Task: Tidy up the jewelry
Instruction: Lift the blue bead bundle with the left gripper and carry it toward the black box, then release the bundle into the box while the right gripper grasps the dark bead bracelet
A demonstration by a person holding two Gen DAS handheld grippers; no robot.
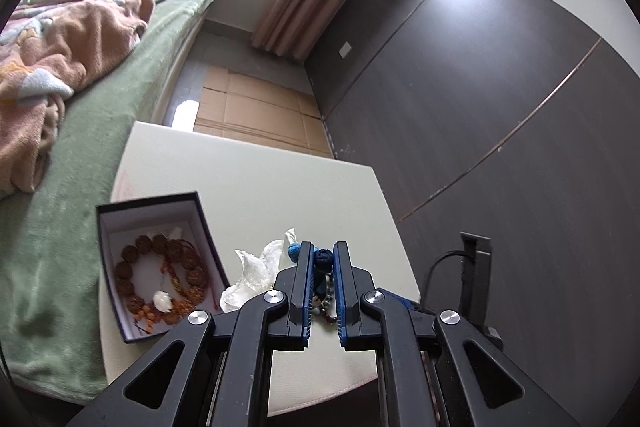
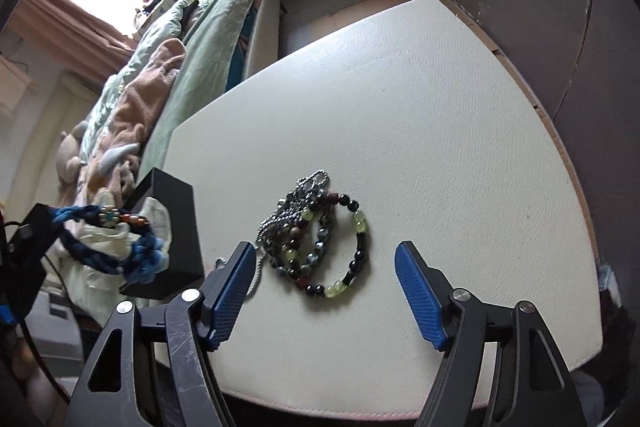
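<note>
Left wrist view looks down along the left tongs, whose blue-padded jaws stand nearly together, pinched on a blue braided bracelet. Knotted blue cord bulges out at the fingertips, and a short run of small beads hangs down in the narrow gap between the pads. To the left, an open dark jewelry box sits on the white desk, its long axis running away from the camera and slightly leftward. Inside the box lies a brown beaded bracelet in a loop, with a white bead at its near side. Crumpled clear plastic wrap lies between the box and the tongs.

Right wrist view shows the right tongs spread wide, holding nothing, hovering low over the desk. Between and just beyond the pads lies a heap of jewelry: a multicolor beaded bracelet of dark, green and maroon beads, its oval stretched away from the camera, overlapping a tangled silver ball chain whose tail trails back toward the left pad. At far left, the blue braided bracelet hangs as a loop in the air, its long axis roughly horizontal, beside the dark box. A bed with green bedding runs along the desk's far side.
</note>
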